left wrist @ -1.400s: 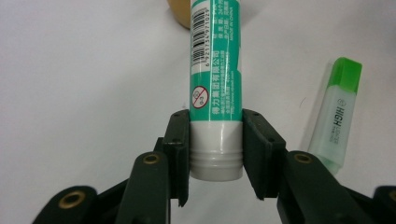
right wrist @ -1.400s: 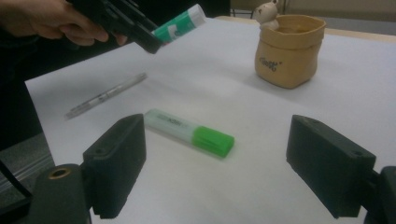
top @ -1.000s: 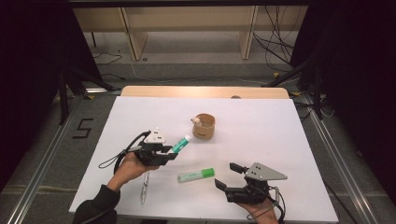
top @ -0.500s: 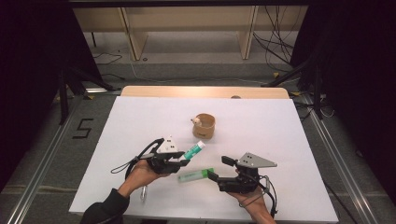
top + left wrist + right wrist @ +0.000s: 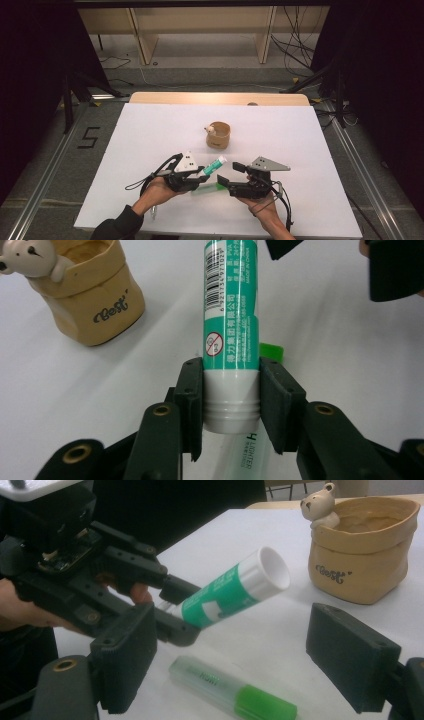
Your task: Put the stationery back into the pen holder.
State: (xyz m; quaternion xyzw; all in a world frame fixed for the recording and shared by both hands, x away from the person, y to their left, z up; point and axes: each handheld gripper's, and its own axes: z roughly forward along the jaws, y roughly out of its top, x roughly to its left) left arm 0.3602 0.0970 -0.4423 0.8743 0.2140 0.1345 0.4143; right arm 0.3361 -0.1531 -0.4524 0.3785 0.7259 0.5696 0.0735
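A: What does the left gripper (image 5: 204,176) have?

B: It's clamped on the glue stick (image 5: 231,315), jaws pinching the white ribbed end, with the green body pointing forward, lifted off the table (image 5: 150,130) and tilted up toward the right gripper (image 5: 227,180).

A: And the right one?

B: Spread wide, holding nothing. In the right gripper view the stick's white cap (image 5: 272,572) hangs between its jaws but a little ahead of them, touching neither.

A: So the step looks like taking that cap end?

B: That's my reading. To do it well, bring the right gripper forward until the cap sits squarely between the pads, line its axis up with the stick, then close on the cap alone, not the label.

A: Anything in the way?

B: A green highlighter (image 5: 232,692) lies on the table just below both grippers, and the paper-bag pot (image 5: 362,550) stands beyond the stick's tip. Keep the left grip firm.
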